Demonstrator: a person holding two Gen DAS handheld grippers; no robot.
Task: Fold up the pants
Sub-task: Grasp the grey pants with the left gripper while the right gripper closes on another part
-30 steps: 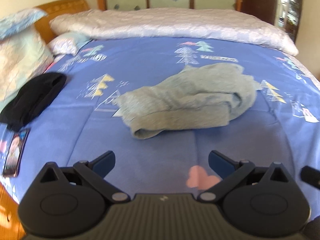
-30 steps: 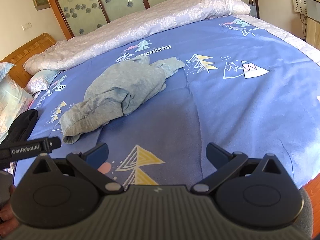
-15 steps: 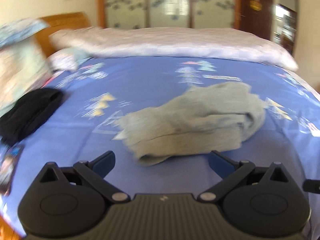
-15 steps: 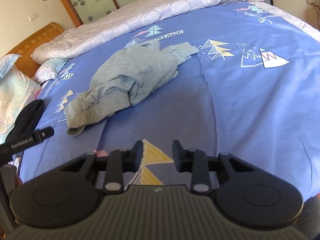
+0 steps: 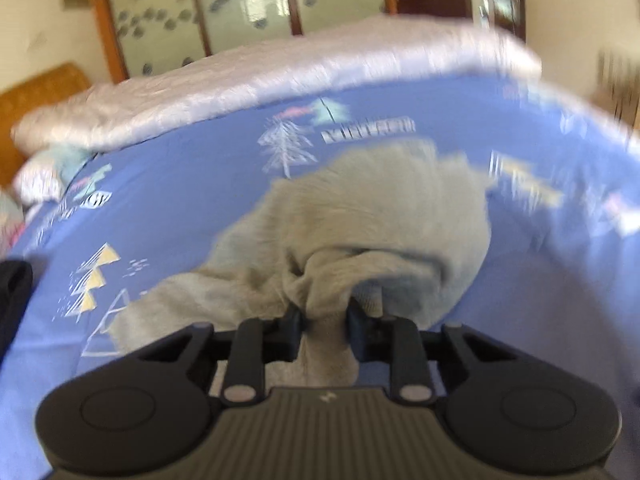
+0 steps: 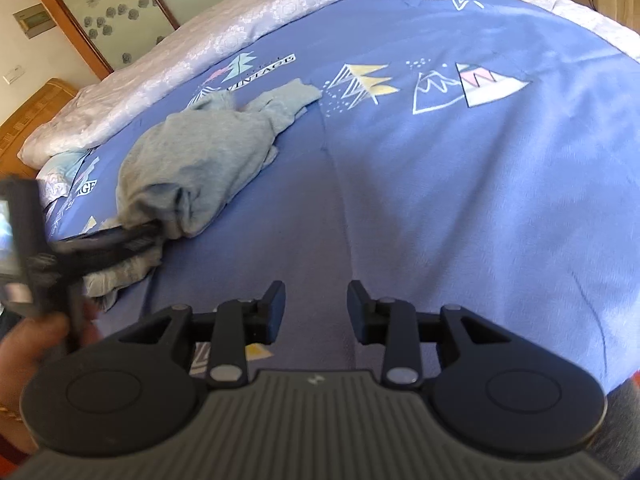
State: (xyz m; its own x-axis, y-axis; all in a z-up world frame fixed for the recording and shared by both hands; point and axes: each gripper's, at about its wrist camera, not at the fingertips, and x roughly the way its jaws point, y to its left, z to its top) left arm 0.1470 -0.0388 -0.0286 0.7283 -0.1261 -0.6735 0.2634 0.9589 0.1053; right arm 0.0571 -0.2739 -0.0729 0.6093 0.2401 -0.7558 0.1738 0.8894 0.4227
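Crumpled grey pants (image 5: 372, 220) lie in a heap on the blue patterned bedspread (image 5: 180, 184). My left gripper (image 5: 323, 322) is shut on a bunched fold at the near end of the pants. In the right wrist view the pants (image 6: 208, 152) lie at the left, with the left gripper (image 6: 152, 234) clamped on their near end. My right gripper (image 6: 316, 308) hovers over bare bedspread (image 6: 460, 184) to the right of the pants, its jaws partly open and empty.
A white quilt (image 5: 280, 76) lies rolled along the far side of the bed. A wooden headboard (image 5: 36, 96) and pillows (image 5: 48, 172) are at the left. A black garment (image 5: 14, 300) lies at the left edge. Wardrobe doors (image 6: 120, 0) stand behind.
My left gripper has moved forward to the pants and shut on their near fold. My right gripper narrowed from wide open, then opened slightly again.
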